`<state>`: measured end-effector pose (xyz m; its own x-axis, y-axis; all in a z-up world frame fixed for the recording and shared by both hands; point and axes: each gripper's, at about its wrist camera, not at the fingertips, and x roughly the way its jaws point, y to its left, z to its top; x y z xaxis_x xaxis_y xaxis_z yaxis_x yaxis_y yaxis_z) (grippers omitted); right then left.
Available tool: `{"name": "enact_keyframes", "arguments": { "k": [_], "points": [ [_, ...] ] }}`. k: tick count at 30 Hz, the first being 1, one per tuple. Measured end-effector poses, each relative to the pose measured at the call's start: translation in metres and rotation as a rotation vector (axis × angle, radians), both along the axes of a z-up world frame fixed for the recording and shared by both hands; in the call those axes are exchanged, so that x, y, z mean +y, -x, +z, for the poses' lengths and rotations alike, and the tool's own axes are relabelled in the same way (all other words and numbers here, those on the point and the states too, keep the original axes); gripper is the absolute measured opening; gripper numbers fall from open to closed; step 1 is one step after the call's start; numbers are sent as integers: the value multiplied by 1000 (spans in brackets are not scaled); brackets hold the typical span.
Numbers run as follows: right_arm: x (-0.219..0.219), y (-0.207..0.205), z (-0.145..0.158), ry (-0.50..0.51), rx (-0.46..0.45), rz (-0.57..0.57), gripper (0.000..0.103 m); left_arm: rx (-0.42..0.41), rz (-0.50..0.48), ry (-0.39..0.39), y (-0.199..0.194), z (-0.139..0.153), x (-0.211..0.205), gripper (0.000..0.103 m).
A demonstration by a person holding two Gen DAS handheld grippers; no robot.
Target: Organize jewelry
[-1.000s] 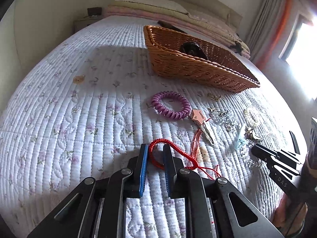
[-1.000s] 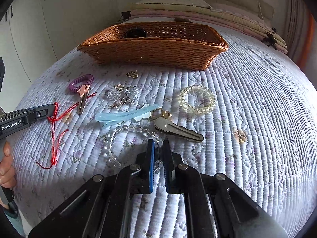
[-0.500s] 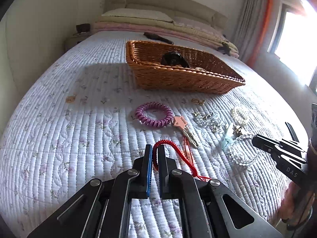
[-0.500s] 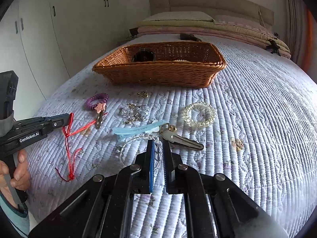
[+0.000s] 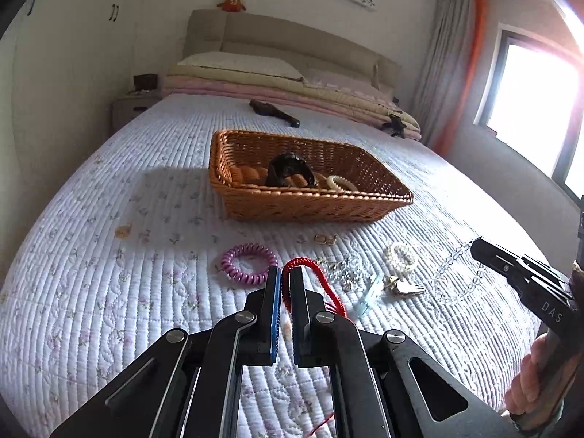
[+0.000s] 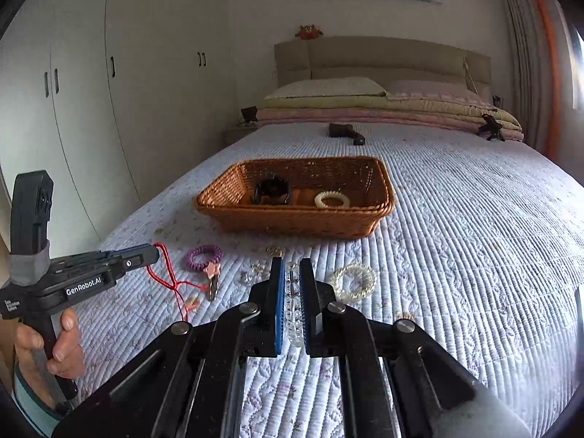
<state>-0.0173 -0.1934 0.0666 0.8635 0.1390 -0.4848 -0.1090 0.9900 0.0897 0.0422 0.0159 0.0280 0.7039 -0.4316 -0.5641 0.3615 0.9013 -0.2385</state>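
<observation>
My left gripper (image 5: 285, 284) is shut on a red cord bracelet (image 5: 317, 276) and holds it above the quilt; it also shows in the right wrist view (image 6: 162, 266). My right gripper (image 6: 292, 273) is shut on a clear bead bracelet (image 6: 293, 306), which hangs from its tip in the left wrist view (image 5: 456, 273). A wicker basket (image 5: 310, 208) stands ahead with a dark bracelet (image 5: 288, 169) and a pale ring (image 5: 341, 182) inside. On the quilt lie a purple coil hair tie (image 5: 248, 264), a clear coil tie (image 6: 352, 279), crystal pieces (image 5: 341, 273) and clips (image 5: 398, 286).
The quilted bed (image 5: 109, 273) stretches to pillows (image 6: 328, 89) and a headboard at the far end. A dark object (image 6: 345, 132) lies beyond the basket. Wardrobe doors (image 6: 91, 109) are on the left, a window (image 5: 536, 109) on the right.
Both grippers have lifted and tilted up from the quilt. The left one shut on the red cord and raised it; the right one raised the clear bead bracelet.
</observation>
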Motion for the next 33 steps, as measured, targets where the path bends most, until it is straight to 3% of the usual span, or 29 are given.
{"name": "enact_keyframes", "arguments": {
  "k": [8,14,18,20,22,25,28,33],
  "points": [
    [-19,-52,54,-39,-52,-2,10,-75,3,17,-45,64,-17,4],
    [-23,-111,67,-52,-39,6,10,-105,-27,10,-88,91,-31,4],
    [-25,-119,57,-75,-14,27,10,-19,-46,-28,-82,64,-15,10],
    [-27,-114,49,-66,-19,24,10,99,-63,5,-71,29,-3,38],
    [-25,-117,42,-59,2,34,10,167,-36,19,-63,3,2,48],
    [-23,-115,37,-71,15,41,10,226,-15,34,-67,-28,4,48],
    [-24,-113,35,-61,6,43,10,267,-4,104,-79,-38,6,48],
    [-27,-114,33,-84,8,47,10,205,-58,-2,-76,-38,-19,48]
  ]
}}
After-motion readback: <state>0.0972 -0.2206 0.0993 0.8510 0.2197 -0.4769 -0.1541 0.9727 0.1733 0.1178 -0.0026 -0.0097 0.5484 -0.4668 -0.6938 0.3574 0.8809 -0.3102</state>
